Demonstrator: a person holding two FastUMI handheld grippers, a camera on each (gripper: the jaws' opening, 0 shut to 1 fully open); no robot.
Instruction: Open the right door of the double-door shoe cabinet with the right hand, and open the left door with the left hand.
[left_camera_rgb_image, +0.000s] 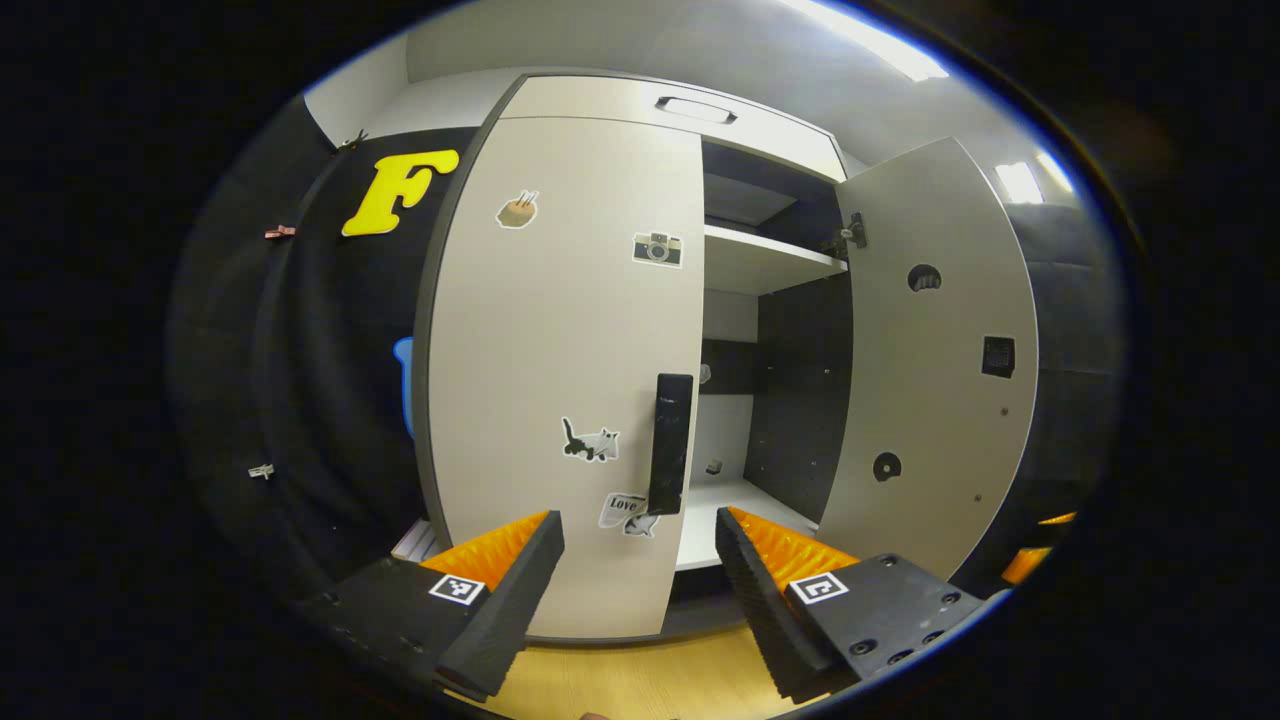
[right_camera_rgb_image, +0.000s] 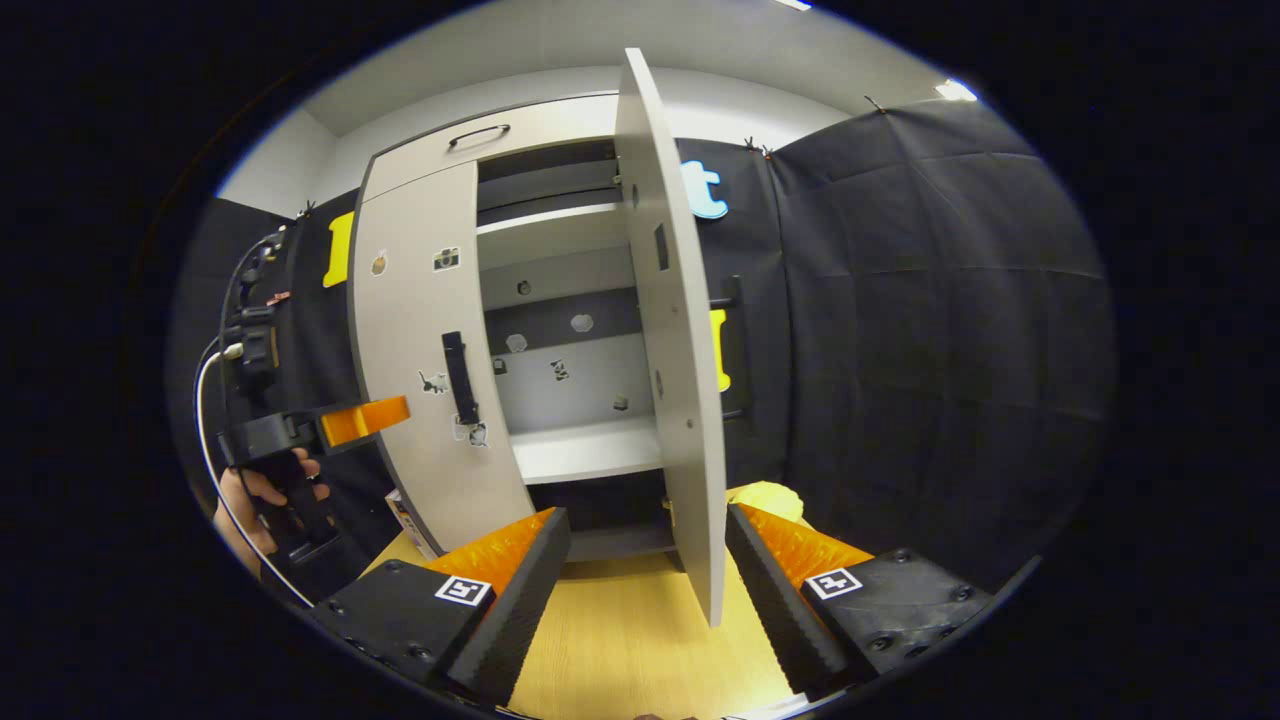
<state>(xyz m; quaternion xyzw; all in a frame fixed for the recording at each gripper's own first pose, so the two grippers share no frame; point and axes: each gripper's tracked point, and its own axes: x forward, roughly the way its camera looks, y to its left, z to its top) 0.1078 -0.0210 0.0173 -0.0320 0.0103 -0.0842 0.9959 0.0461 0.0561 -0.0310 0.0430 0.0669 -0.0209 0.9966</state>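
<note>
One of the two doors is open. The right door (left_camera_rgb_image: 935, 350) stands swung well out from the shoe cabinet (left_camera_rgb_image: 680, 110), baring the shelves (left_camera_rgb_image: 770, 262) inside. The left door (left_camera_rgb_image: 570, 330) is shut flat against the frame, its black handle (left_camera_rgb_image: 670, 442) untouched. By my judgement the task is half done, and the left-hand pull remains.

The left gripper (left_camera_rgb_image: 640, 545) faces the left door with its fingers spread and nothing between them; the handle sits just above the gap and ahead of it, not yet in contact. The right gripper (right_camera_rgb_image: 648, 545) also has its fingers spread wide. The free edge of the right door (right_camera_rgb_image: 690, 400) stands in line between them, but neither finger presses on it.

In the right gripper view the left gripper (right_camera_rgb_image: 365, 420) and the hand (right_camera_rgb_image: 265, 490) holding it sit out to the side of the left door, beside the cabinet's outer edge. When the left door swings it will likely sweep toward that side, so the hand needs to draw back with it. The wooden tabletop (right_camera_rgb_image: 620, 640) before the cabinet offers open room.
</note>
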